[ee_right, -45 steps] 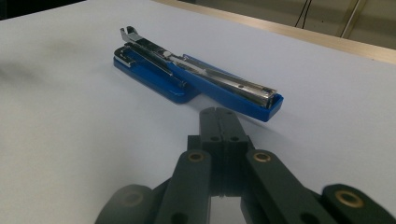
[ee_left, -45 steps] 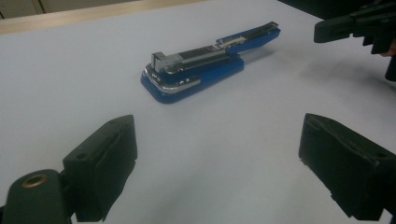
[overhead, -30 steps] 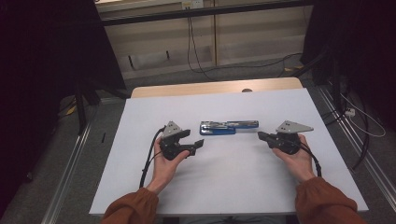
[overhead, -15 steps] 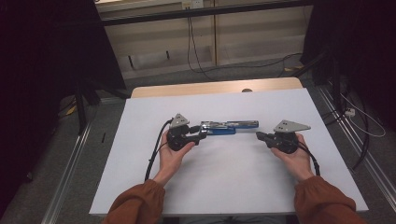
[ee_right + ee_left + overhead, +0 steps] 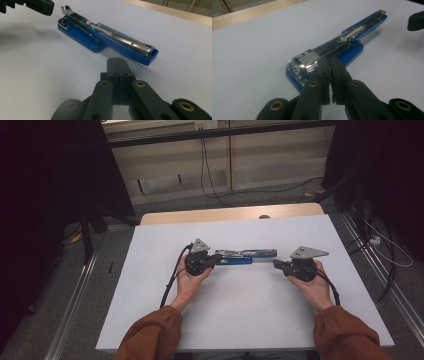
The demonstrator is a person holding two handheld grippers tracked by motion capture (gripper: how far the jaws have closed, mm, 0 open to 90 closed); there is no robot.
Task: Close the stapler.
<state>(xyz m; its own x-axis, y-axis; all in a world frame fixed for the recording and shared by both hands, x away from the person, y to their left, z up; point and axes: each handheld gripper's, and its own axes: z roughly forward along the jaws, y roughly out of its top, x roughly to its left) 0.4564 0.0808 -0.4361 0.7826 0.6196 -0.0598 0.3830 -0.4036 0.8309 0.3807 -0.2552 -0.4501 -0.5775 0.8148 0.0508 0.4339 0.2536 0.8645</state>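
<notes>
Right now the blue stapler [image 5: 243, 256] lies swung open on the white table [image 5: 150, 270], stretched between the two grippers. The left gripper [image 5: 329, 65] has just been closing its jaws; they now stand almost together at the stapler's hinged end, their tips against its metal, though I can't tell whether anything is pinched. The right gripper [image 5: 117, 61] is closed on nothing, just beside the stapler's far end, not touching.

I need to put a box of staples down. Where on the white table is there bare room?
Bare patches: the white table left of the left gripper, the strip between the forearms, and the far band beyond the opened blue metal stapler. It is crowded between the left gripper and the right gripper.
</notes>
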